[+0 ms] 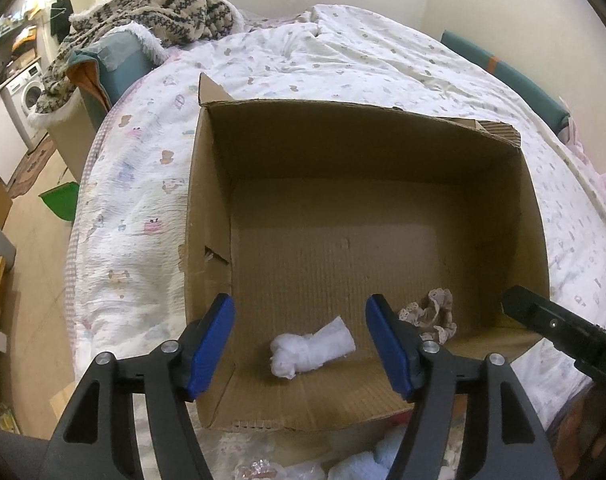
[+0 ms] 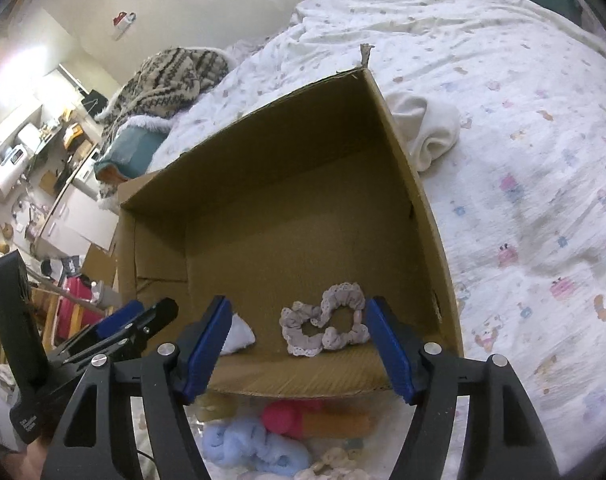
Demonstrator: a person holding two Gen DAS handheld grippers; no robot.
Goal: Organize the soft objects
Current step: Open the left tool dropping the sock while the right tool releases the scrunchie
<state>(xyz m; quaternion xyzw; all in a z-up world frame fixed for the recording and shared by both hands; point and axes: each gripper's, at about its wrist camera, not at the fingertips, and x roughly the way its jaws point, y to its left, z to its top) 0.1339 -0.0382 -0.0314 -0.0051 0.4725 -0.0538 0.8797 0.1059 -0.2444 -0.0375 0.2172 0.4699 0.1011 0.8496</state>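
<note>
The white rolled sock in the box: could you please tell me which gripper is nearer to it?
Left. The left gripper frames the white rolled sock between its open jaws. The right gripper hangs further right, over the lace scrunchie; the sock only peeks past its left jaw.

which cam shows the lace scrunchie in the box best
The right wrist view. There the lace scrunchie lies whole on the floor of the cardboard box, its looped shape clear between the open fingers. In the left wrist view it sits at the right, bunched and partly hidden behind a blue finger.
</note>
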